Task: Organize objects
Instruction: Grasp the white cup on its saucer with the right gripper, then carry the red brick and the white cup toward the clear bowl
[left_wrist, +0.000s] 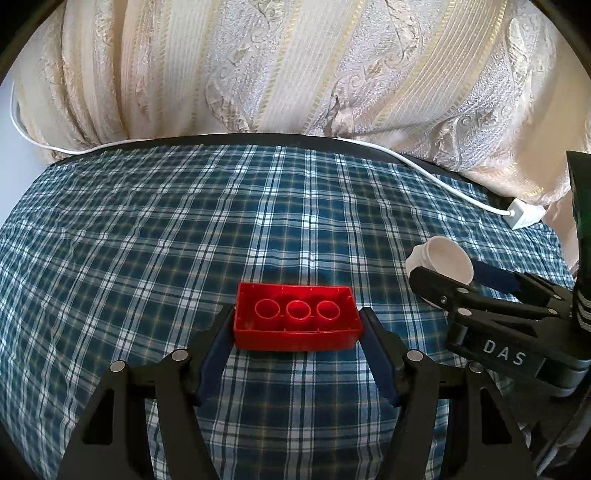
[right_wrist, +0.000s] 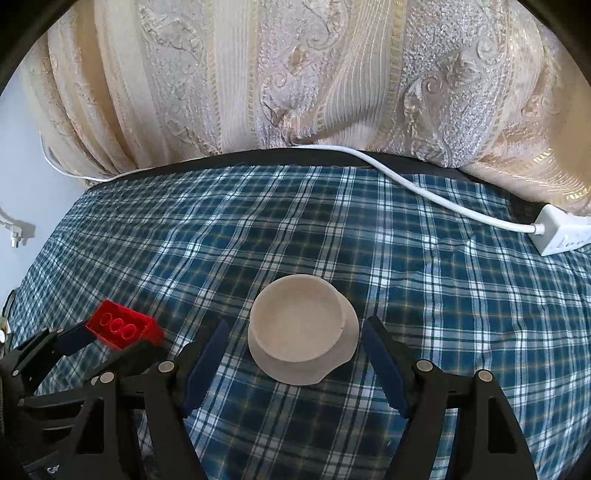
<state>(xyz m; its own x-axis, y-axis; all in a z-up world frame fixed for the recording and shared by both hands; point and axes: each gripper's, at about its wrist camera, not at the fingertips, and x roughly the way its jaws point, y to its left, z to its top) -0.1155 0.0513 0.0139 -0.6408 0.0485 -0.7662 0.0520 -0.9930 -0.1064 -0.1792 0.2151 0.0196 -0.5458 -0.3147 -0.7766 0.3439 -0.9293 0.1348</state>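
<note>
Soft daylight thru the curtain, bright w/o harsh glare. Faint shadows under the red brick & white dish. Both views sharp at centre, strong fisheye bend at edges, dark vignette in corners.

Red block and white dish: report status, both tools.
Left tool open, straddling red block, upside down on checked cloth. Right tool open around white dish. Nothing gripped, nothing in the way.

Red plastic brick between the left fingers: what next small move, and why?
Probably close the left gripper on the red plastic brick. The brick lies upside down on the checked cloth, already between the open blue pads, apparently not yet squeezed.
</note>
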